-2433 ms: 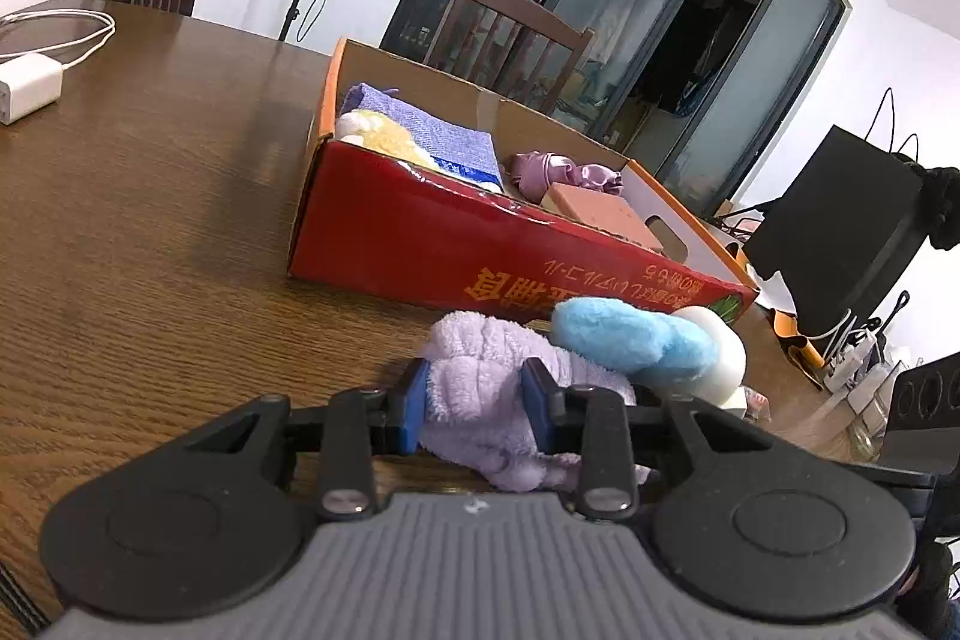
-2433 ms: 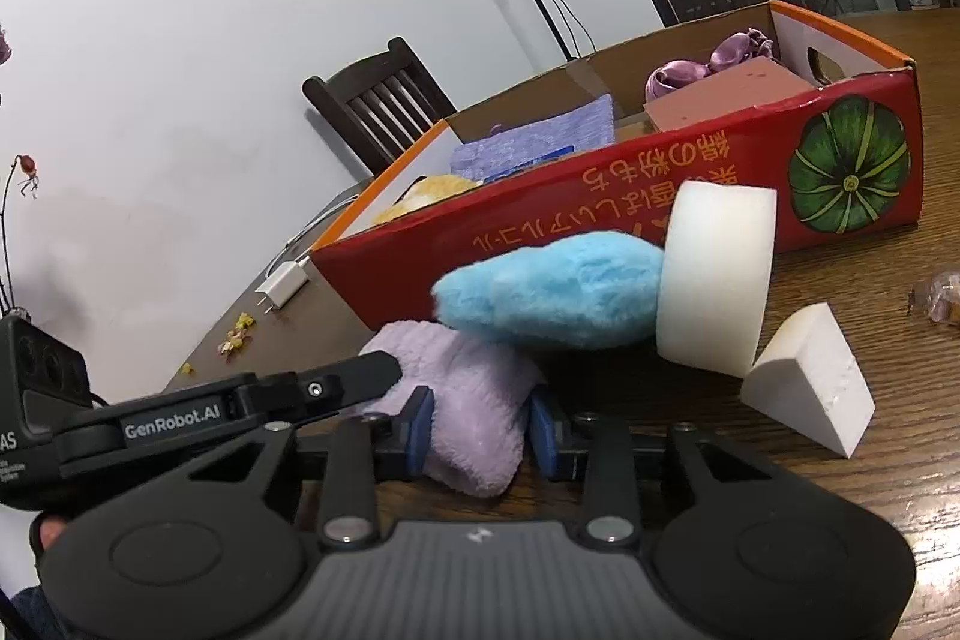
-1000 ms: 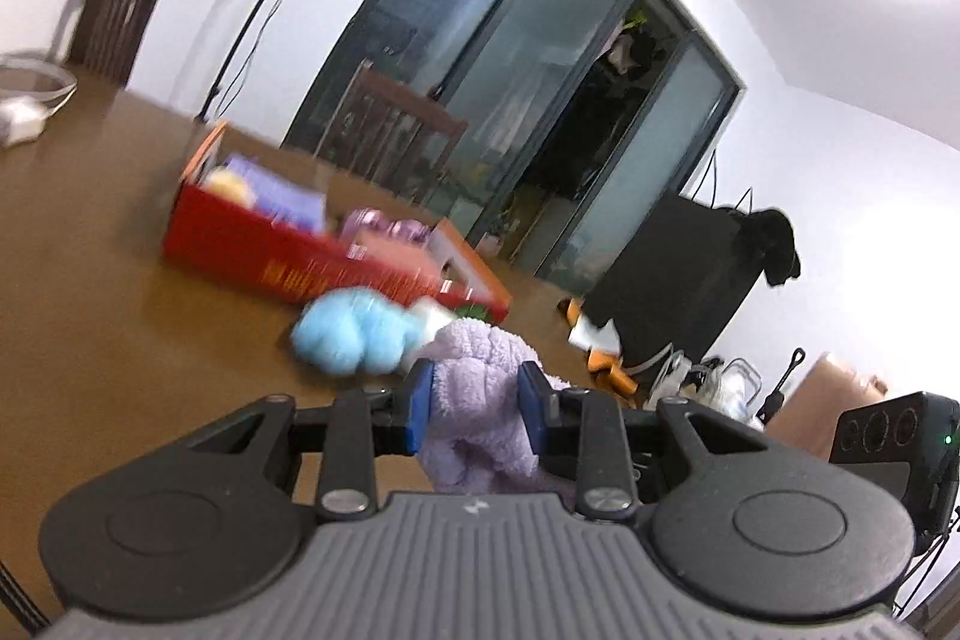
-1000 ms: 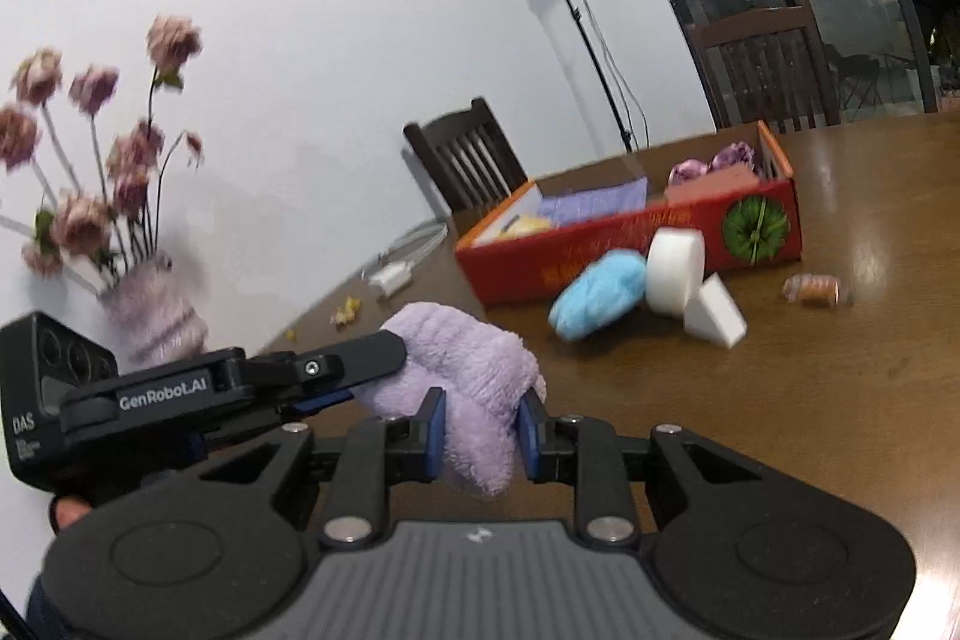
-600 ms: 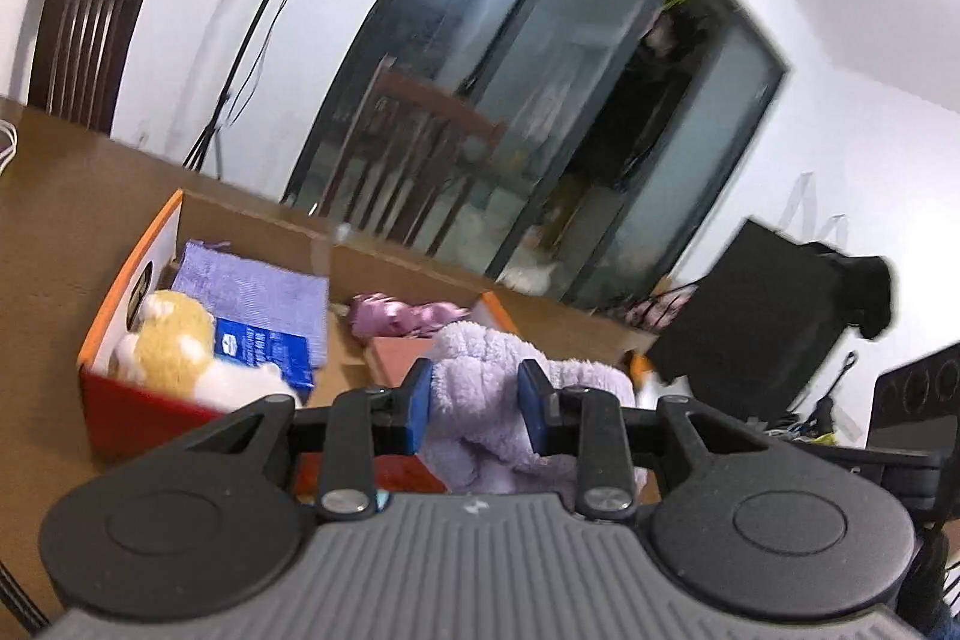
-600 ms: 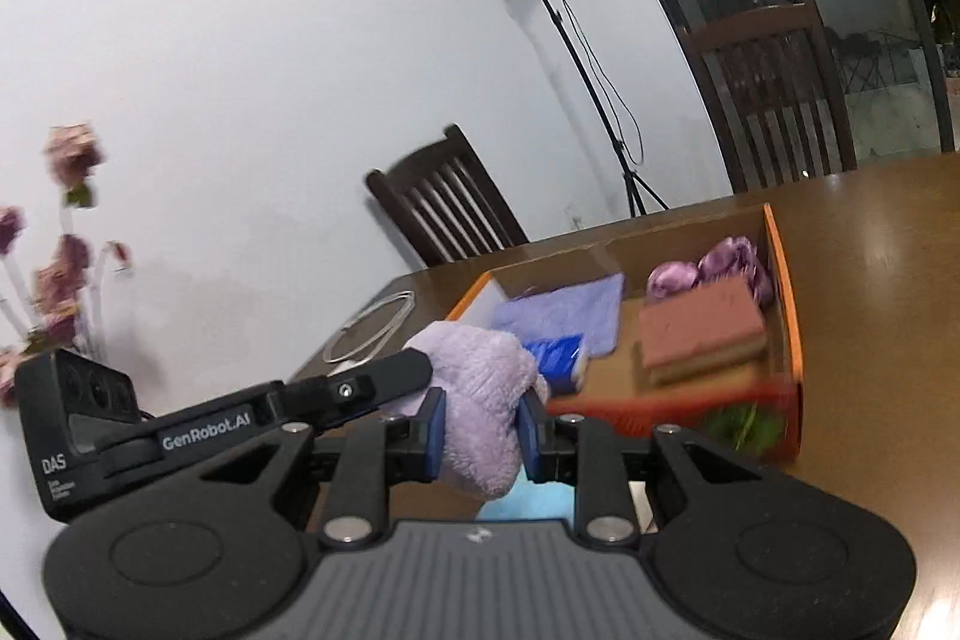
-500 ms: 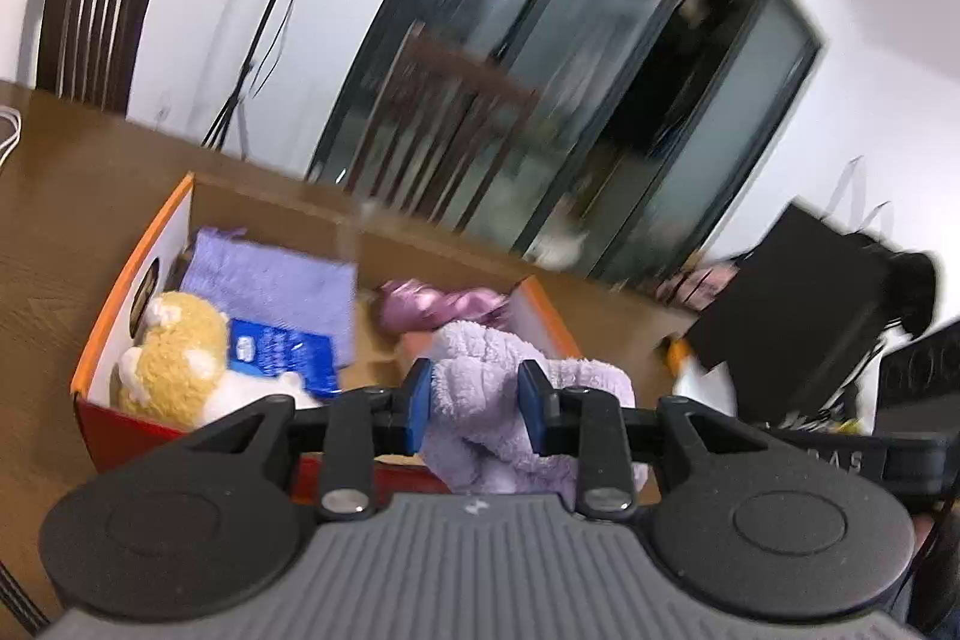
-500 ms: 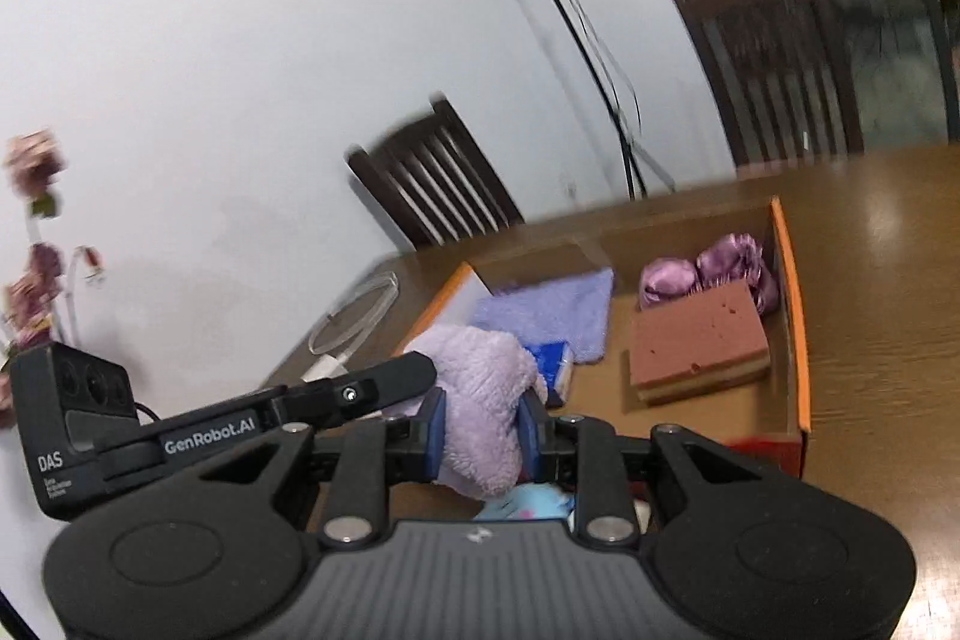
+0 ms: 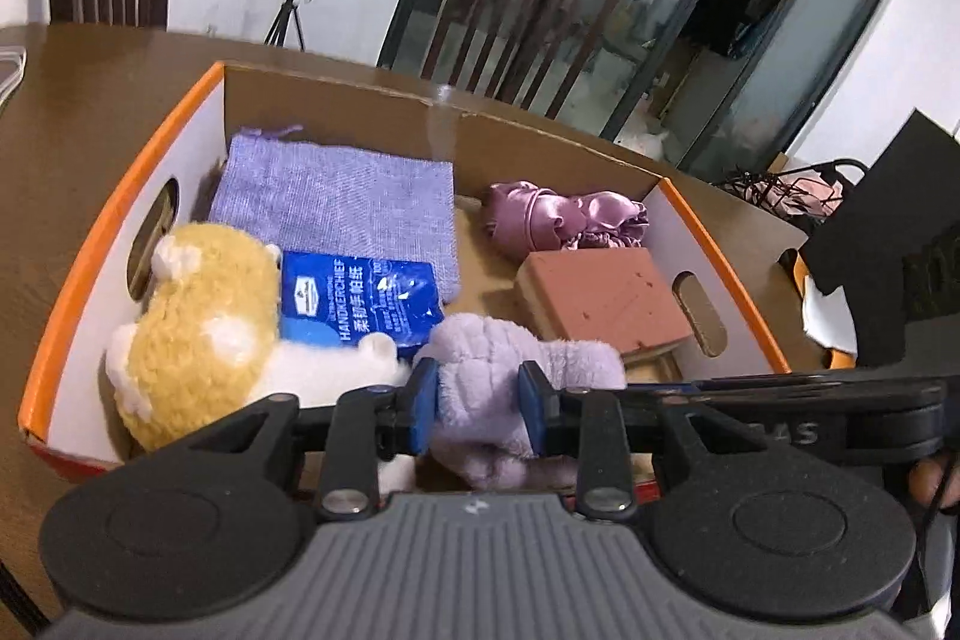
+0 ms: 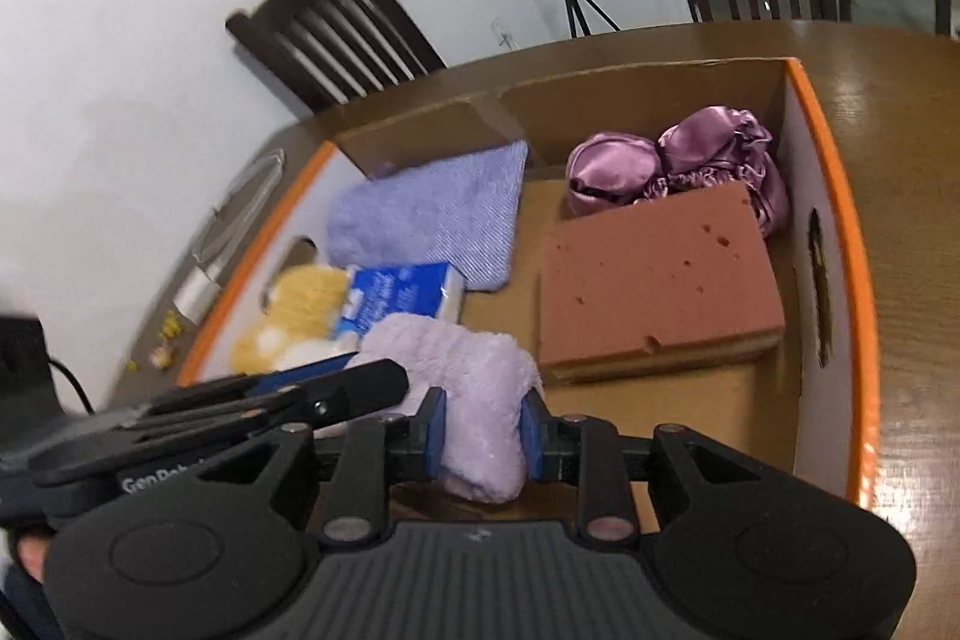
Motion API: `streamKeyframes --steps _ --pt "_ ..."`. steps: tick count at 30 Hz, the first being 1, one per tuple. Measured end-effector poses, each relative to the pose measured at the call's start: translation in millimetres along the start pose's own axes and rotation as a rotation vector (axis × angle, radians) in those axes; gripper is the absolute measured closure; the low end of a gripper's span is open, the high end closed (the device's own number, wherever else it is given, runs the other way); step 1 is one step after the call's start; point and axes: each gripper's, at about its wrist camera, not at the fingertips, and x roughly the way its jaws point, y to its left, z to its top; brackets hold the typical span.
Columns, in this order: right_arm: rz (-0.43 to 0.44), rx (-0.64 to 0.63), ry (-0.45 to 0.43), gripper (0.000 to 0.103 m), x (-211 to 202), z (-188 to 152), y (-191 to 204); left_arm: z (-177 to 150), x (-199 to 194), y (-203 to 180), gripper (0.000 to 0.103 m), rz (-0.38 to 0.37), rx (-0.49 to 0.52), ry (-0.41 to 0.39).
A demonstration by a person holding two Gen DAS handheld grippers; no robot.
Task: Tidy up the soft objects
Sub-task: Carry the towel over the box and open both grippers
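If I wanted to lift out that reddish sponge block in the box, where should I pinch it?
Probably across its two long sides, coming straight down from above. The reddish sponge block lies flat with its broad top bare. The shiny purple cloth crowds its far end and the box wall its right end, so the ends are tighter. Squeeze gently; it looks squashy.

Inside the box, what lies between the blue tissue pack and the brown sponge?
Bare cardboard floor, plainest in the right wrist view. Nearer the camera, the lilac towel held in both tongs hangs over that gap between tissue pack and sponge.
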Motion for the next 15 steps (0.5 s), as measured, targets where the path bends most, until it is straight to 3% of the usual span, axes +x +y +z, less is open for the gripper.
streamKeyframes --steps 7,9,15 --pt "-0.017 0.027 0.003 0.063 11 -2 -7 -3 -5 -4 0.057 -0.043 0.064 0.001" --pt "-0.039 0.03 -0.004 0.061 8 -4 -6 -5 -7 -7 0.055 -0.035 0.074 -0.013" --pt "-0.053 0.029 -0.046 0.052 -20 -5 4 -5 -39 -13 0.035 -0.028 0.069 -0.063"
